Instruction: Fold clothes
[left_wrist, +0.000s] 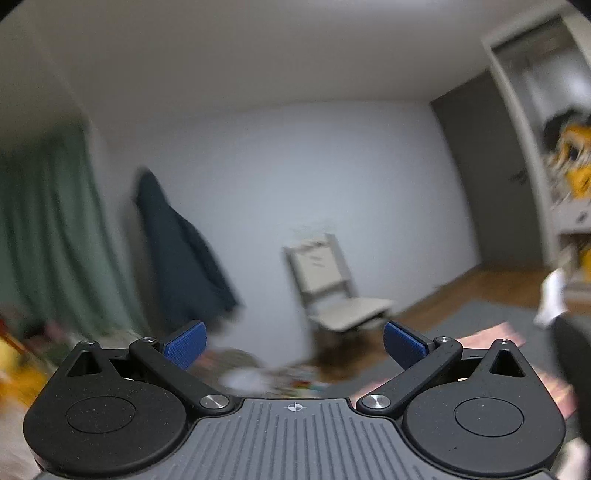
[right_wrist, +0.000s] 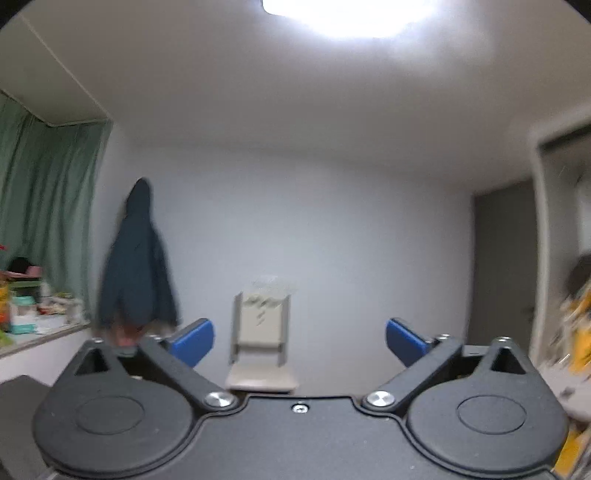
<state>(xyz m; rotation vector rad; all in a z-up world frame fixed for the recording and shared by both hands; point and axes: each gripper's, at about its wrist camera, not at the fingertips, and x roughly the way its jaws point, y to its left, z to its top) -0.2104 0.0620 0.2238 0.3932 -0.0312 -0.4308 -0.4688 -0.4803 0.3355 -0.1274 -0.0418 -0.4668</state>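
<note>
We see the left hand-held gripper (left_wrist: 294, 345) and right hand-held gripper (right_wrist: 300, 341) raised, both with ribbed blue pads spread wide, empty. At 12 o'clock stands a beige folding chair (right_wrist: 260, 352) against a smooth white wall. Blurred pale clothes (left_wrist: 255, 376) lie low beyond the left gripper; their long axis is unreadable.

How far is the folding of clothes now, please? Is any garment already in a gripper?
Nothing looks done: no folded garment shows in either view. Nothing is in hand: the left gripper and right gripper are both open and empty, pointing across the room at a beige folding chair and a dark coat hanging on the white wall. All the folding appears to remain.
</note>
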